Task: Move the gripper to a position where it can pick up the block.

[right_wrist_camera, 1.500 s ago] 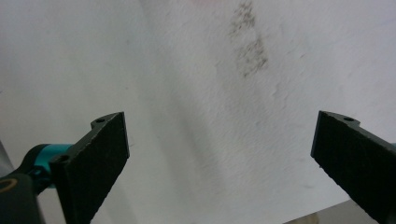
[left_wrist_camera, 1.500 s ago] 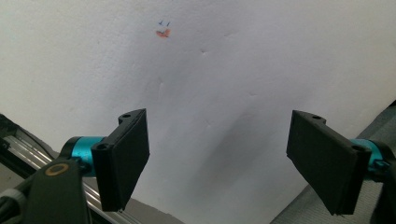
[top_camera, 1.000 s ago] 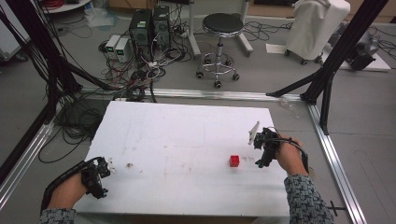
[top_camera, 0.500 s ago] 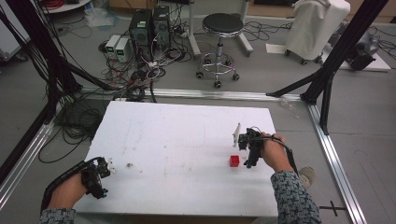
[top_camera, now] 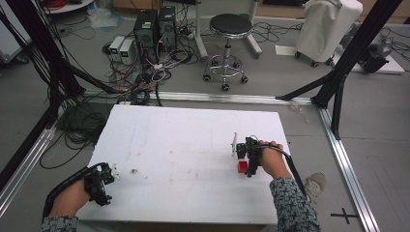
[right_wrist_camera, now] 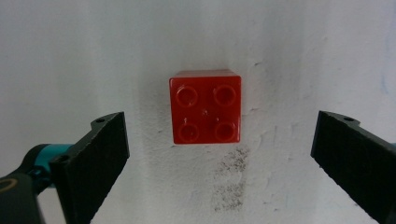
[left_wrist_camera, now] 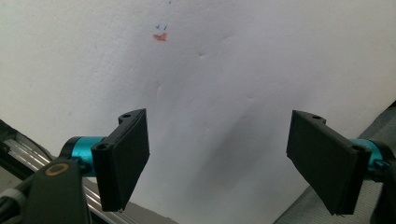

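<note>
Leftward across the bench (top_camera: 193, 145), the right gripper (right_wrist_camera: 219, 154) now hovers spread over the red brick (right_wrist_camera: 206, 106): light, rigid, best pinched across its flat sides.

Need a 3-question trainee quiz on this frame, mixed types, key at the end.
1. True or false: the right gripper is shut on the red brick.
2. Multiple choice: how many studs show on top of the red brick in the right gripper view? A) two B) four C) six
3. Fill in: in the left gripper view, the left gripper has its jaws spread over the bare white ____.

Key:
1. False. Its jaws stand wide apart, one on each side of the brick, touching nothing.
2. B.
3. Table. Nothing lies between the jaws, and only a small orange mark shows farther off.
</note>
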